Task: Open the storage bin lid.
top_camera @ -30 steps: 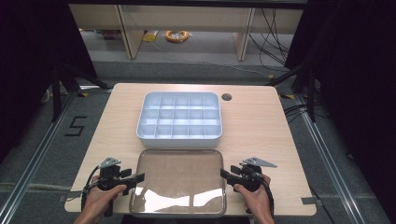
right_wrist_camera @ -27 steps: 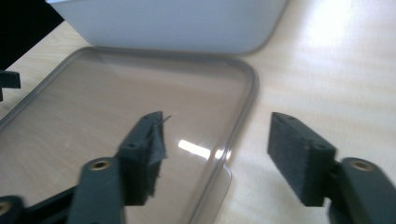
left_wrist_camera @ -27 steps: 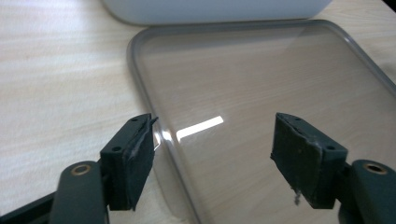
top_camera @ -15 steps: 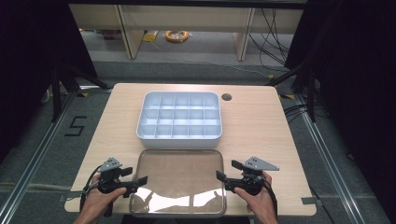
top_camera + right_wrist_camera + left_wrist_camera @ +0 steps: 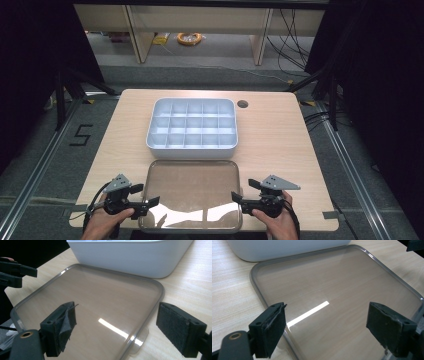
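A clear lid [image 5: 192, 195] lies flat on the desk [image 5: 280, 135], just in front of the white compartment tray [image 5: 192, 125]. The left gripper [image 5: 145, 196] sits at the lid's left edge and the right gripper [image 5: 243, 192] at its right edge, each with fingers spread wide, holding nothing.

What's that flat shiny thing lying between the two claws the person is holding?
A clear lid, flat on the table, lies between the left gripper and right gripper; the high view shows this.
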The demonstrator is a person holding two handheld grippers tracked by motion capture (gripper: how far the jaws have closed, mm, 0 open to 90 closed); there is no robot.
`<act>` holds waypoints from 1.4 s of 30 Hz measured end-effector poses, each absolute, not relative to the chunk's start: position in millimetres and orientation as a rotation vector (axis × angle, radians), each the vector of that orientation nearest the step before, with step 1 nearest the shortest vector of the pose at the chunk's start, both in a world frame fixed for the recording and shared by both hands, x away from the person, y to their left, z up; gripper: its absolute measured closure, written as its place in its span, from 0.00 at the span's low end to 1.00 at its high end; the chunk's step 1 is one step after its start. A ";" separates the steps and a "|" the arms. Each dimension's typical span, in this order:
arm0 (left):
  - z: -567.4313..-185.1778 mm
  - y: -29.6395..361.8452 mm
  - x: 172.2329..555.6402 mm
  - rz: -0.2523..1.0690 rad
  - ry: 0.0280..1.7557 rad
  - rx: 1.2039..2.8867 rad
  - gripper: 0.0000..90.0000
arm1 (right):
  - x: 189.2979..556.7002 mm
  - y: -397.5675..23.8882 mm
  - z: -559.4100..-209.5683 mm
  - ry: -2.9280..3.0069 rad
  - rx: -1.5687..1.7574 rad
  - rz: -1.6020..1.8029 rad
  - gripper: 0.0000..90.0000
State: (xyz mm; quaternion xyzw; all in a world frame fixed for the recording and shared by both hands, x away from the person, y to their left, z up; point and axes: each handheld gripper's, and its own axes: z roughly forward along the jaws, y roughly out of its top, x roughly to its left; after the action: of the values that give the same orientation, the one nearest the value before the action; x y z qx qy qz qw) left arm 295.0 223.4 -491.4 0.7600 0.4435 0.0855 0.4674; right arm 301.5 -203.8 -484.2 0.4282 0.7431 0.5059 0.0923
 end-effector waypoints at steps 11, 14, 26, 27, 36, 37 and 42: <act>-490.8 222.6 274.2 0.220 1.075 1.863 0.17 | 281.4 -217.7 -484.7 2.197 1.306 1.475 0.19; -491.4 222.1 271.7 0.212 1.071 1.866 0.17 | 278.7 -220.8 -486.1 2.192 1.260 1.498 0.19; -492.0 224.2 258.2 0.206 1.072 1.879 0.17 | 258.4 -230.0 -487.6 2.208 1.284 1.463 0.19; -492.2 225.0 257.4 0.209 1.063 1.894 0.17 | 256.3 -230.9 -487.8 2.213 1.304 1.482 0.19; -492.3 227.8 248.4 0.205 1.077 1.879 0.17 | 243.3 -235.0 -491.6 2.214 1.335 1.458 0.19; -492.7 228.3 248.0 0.203 1.072 1.880 0.17 | 241.5 -234.4 -491.5 2.210 1.356 1.458 0.19; -493.3 229.0 247.2 0.209 1.094 1.866 0.17 | 240.2 -235.3 -492.3 2.207 1.331 1.454 0.19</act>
State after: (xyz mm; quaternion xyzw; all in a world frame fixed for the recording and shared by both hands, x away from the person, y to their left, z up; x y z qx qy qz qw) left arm 247.2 229.0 -493.3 0.7599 0.4457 0.0850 0.4654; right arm 240.2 -235.3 -492.3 0.4480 0.7428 0.4891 0.0910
